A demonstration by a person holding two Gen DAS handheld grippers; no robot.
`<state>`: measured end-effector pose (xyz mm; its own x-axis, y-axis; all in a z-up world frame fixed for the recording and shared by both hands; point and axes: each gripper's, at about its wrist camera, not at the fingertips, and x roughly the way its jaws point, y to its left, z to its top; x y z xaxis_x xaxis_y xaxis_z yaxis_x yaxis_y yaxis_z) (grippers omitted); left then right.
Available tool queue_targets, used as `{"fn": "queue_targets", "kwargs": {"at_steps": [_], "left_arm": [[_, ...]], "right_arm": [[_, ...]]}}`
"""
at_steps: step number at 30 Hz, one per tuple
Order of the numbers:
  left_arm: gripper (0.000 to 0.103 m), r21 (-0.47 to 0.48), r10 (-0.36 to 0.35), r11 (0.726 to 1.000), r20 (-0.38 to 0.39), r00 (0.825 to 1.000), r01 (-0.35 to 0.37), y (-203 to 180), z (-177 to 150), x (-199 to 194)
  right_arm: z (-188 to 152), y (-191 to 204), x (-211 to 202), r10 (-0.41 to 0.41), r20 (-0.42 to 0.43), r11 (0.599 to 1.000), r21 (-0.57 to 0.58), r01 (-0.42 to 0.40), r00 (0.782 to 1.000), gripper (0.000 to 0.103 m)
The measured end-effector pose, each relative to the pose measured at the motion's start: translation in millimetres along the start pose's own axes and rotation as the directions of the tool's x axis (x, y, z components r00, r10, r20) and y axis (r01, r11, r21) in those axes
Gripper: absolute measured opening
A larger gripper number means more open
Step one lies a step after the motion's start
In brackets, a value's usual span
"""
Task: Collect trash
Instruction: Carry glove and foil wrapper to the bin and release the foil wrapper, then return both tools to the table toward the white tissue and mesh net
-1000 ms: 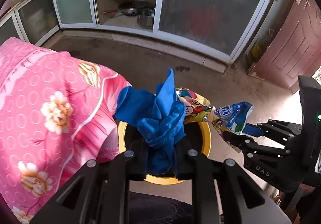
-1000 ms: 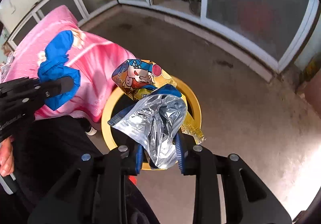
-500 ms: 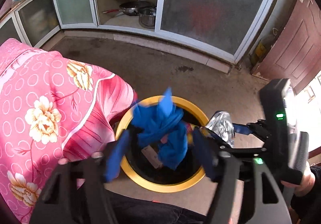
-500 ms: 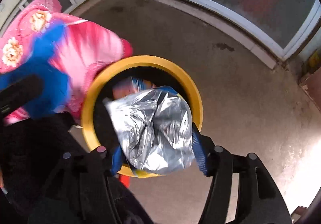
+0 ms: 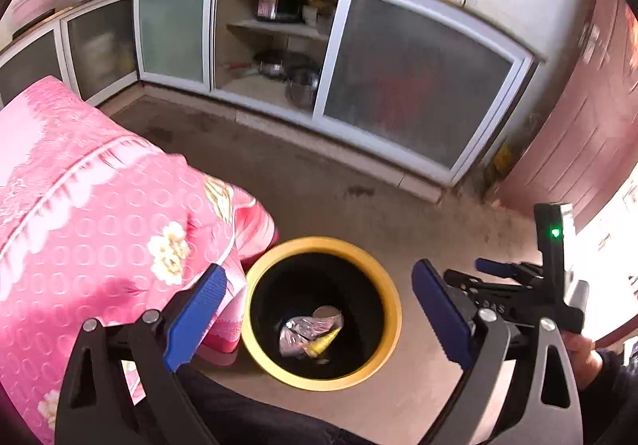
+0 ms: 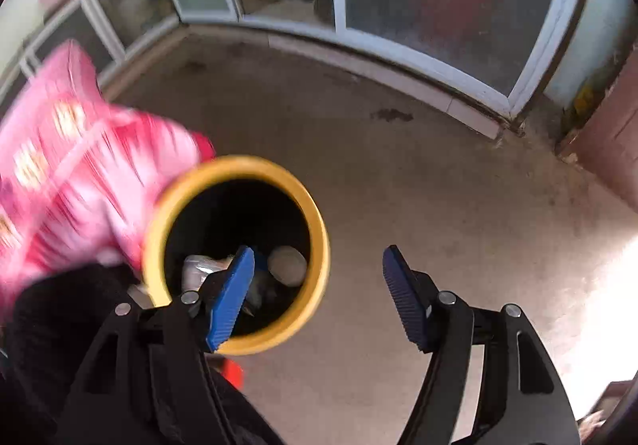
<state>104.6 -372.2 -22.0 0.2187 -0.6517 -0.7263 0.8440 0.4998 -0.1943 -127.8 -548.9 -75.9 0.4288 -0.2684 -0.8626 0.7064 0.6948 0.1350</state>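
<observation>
both tongs' jaws are opening, empty: left gripper [image 5: 319, 309] above the round yellow-rimmed black bin [image 5: 279, 257]; pink floral cloth [image 5: 99, 205] drapes left; right gripper [image 6: 319, 293] beside it.

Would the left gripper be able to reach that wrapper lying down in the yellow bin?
Probably yes: the left gripper is opening, empty, above the yellow bin, and nothing covers the wrapper at its bottom.

The left gripper [image 5: 319, 305] is opening wide and empty above a round yellow-rimmed black bin [image 5: 388, 299] holding crumpled silvery and yellow wrappers [image 5: 309, 331].
</observation>
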Motion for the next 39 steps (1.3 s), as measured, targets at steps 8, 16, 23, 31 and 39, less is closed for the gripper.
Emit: {"fn": "queue_targets", "kwargs": {"at_steps": [8,16,23,31,39], "left_arm": [[0.095,-0.032,0.051,0.999,0.259,0.964,-0.044,33,-16,-125],[0.095,-0.242,0.392,0.915,0.337,0.856,-0.324,108,-73,-241],[0.095,-0.427,0.722,0.675,0.214,0.658,-0.602,195,-141,-314],[0.095,-0.53,0.847,0.482,0.079,0.525,-0.698,287,-169,-357],[0.095,-0.525,0.849,0.459,0.021,0.528,-0.717,357,-170,-356]], "right_arm": [[23,48,-86,0.173,0.263,0.978,-0.162,-0.133,0.949,0.073],[25,183,-136,0.488,0.186,0.822,-0.426,-0.378,0.852,0.074],[-27,335,-144,0.643,-0.021,0.583,-0.635,-0.507,0.766,0.074],[-71,449,-124,0.597,-0.137,0.478,-0.731,-0.487,0.791,0.074],[-75,479,-114,0.574,-0.162,0.461,-0.747,-0.48,0.803,0.08]]}}
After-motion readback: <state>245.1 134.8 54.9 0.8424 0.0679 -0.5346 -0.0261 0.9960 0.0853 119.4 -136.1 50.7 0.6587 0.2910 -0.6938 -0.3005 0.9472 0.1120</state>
